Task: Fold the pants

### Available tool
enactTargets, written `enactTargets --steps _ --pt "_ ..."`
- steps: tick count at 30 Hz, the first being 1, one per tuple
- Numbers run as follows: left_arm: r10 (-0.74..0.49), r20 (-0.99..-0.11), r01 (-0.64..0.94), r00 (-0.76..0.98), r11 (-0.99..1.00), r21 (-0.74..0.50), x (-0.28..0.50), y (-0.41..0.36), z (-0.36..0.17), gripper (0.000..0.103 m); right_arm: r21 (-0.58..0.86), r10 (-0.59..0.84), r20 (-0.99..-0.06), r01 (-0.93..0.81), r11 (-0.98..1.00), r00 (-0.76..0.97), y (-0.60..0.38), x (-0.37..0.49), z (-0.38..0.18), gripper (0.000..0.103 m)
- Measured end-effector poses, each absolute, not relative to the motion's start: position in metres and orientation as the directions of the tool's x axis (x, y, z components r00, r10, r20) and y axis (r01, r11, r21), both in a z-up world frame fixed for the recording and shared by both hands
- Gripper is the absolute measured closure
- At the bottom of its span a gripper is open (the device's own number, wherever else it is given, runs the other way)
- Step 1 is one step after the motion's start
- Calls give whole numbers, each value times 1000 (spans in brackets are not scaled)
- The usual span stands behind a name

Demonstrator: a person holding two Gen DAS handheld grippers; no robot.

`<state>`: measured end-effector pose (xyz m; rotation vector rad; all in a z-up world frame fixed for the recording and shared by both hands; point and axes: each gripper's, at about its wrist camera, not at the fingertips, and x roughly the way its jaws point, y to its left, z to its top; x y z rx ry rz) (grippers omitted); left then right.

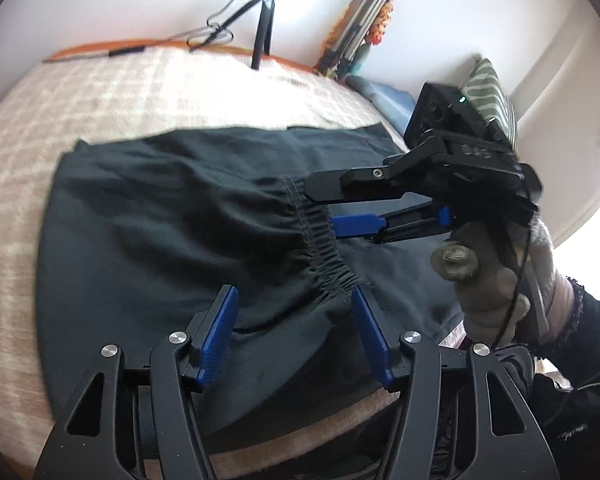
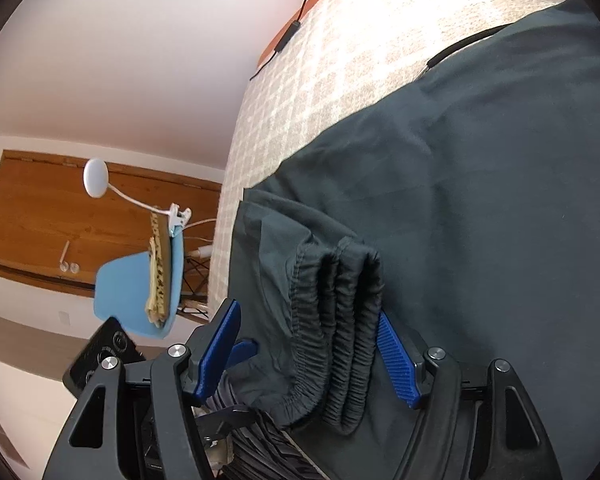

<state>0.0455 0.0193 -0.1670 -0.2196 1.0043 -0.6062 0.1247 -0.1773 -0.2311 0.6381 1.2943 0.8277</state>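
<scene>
Dark pants [image 1: 160,220] lie spread on a beige checked bedcover [image 1: 120,92]. Their gathered elastic waistband [image 1: 324,248] runs across the near right part. My left gripper [image 1: 296,294] hovers open just above the cloth, its right blue pad by the waistband's end, and neither pad presses. A gloved hand [image 1: 492,292] brings the right gripper [image 1: 324,210] in from the right, jaws one above the other at the waistband. In the right wrist view the bunched waistband [image 2: 340,320] sits between the right gripper's [image 2: 306,312] pads. It leans on the right one, with a gap at the left one.
A small black tripod [image 1: 266,20] and a folded tripod [image 1: 360,28] stand at the bed's far edge by the wall. A striped pillow [image 1: 490,92] lies far right. Beyond the bed's end are a blue chair [image 2: 140,300], a clip lamp [image 2: 96,178] and a wooden door [image 2: 40,220].
</scene>
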Motion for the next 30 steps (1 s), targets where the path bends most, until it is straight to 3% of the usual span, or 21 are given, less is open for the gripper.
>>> enactTargets --steps 10,12,15,17,24,30 --pt "-604 -728 394 325 786 -476 47 6 -177 45 749 775 -625 -211 628 90 -164 118 -228 34" --pt "-589 -729 393 349 798 -457 44 13 -167 45 684 723 -682 -255 684 111 -154 116 -223 45" --pt "-553 -725 380 410 826 -416 37 33 -146 45 585 648 -750 -325 743 134 -138 111 -217 73" --pt "-518 -720 359 461 851 -383 32 52 -130 45 564 637 -758 -349 748 140 -133 109 -214 83" --pt "-400 -678 231 617 915 -329 17 111 -80 45 493 626 -754 -458 740 201 -139 97 -181 87" --pt "-368 -659 241 656 930 -279 18 98 -57 45 448 608 -753 -481 754 252 -176 94 -147 87"
